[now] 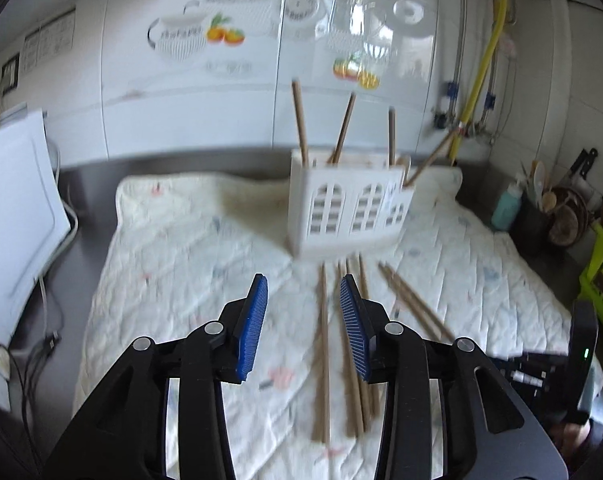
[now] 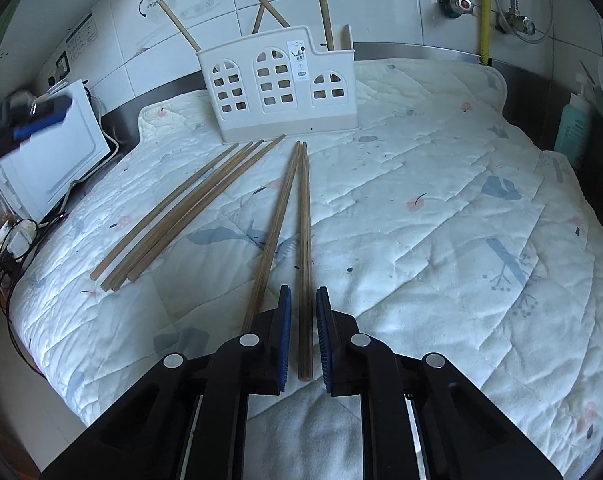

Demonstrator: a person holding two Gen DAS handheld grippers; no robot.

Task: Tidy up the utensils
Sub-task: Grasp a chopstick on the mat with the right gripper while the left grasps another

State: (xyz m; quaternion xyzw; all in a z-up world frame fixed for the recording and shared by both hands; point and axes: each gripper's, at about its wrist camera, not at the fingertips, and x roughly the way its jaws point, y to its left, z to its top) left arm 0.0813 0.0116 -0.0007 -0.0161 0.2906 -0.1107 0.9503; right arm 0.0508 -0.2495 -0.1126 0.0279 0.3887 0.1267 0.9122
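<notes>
A kitchen counter covered by a white quilted cloth (image 2: 421, 208) with faint printed patterns. At far left, a white appliance (image 2: 57, 152) stands on the counter edge with cables beside it. Next, in the right wrist view, the left gripper (image 1: 303, 320) shows as a blur at the left edge; its own view shows blue pads parted with nothing between them, above the cloth and near loose chopsticks. A group of four wooden chopsticks (image 2: 189, 208) lies fanned on the cloth, left of centre. Behind them, at the back of the cloth, stands a white plastic holder (image 2: 281, 92) with arched window cut-outs, several chopsticks upright or leaning inside it. In front of the holder lies a pair of chopsticks (image 2: 297, 216), tips near the holder's base. The right gripper (image 2: 303, 340) sits low over the cloth, its pads nearly together around the near end of the right-hand stick of that pair; the other stick runs just outside its left pad. At far right, a teal bottle (image 2: 573, 128) stands by the tiled wall
</notes>
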